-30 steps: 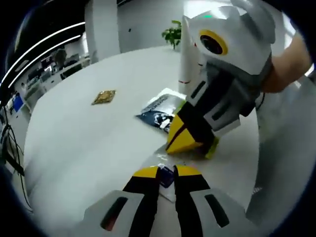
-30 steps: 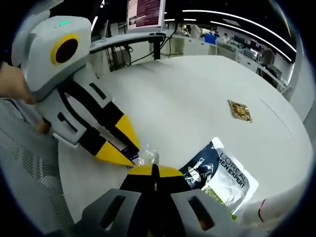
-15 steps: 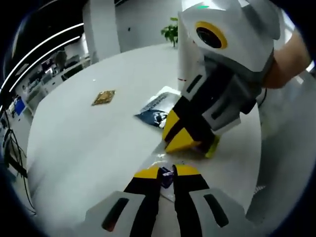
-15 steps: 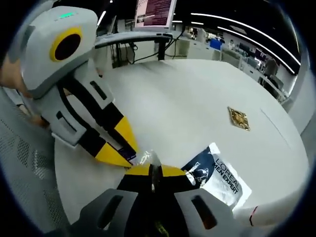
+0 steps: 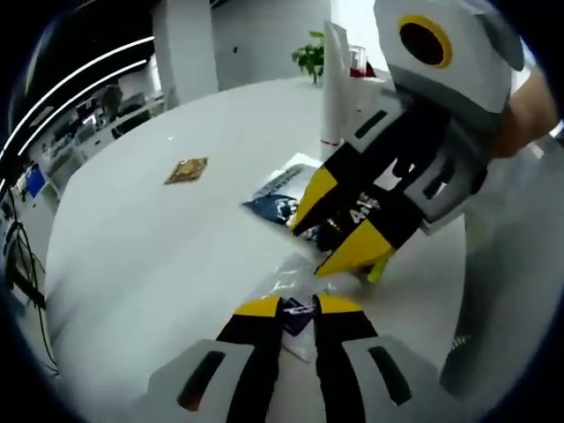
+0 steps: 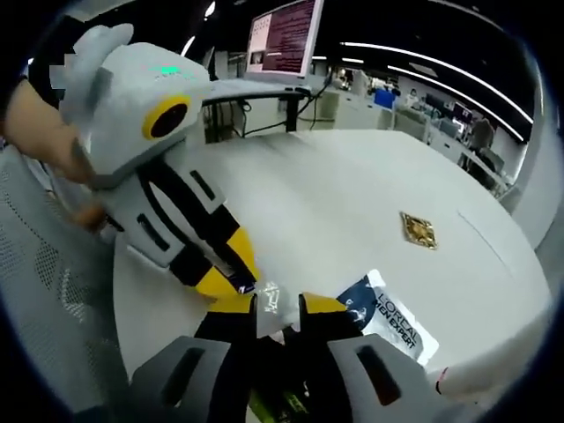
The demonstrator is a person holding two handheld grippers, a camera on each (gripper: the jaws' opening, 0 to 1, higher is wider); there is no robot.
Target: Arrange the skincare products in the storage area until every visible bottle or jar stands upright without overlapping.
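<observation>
The right gripper [image 5: 339,242] has just spread open, releasing the clear sachet [image 5: 295,295]; the left gripper [image 5: 298,307] stays clamped on it.

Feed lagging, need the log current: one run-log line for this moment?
left tool: shut on clear packet | right tool: open, at packet | sachet: flat on table | tube: upright

White tube [image 5: 335,88] top cut off
</observation>
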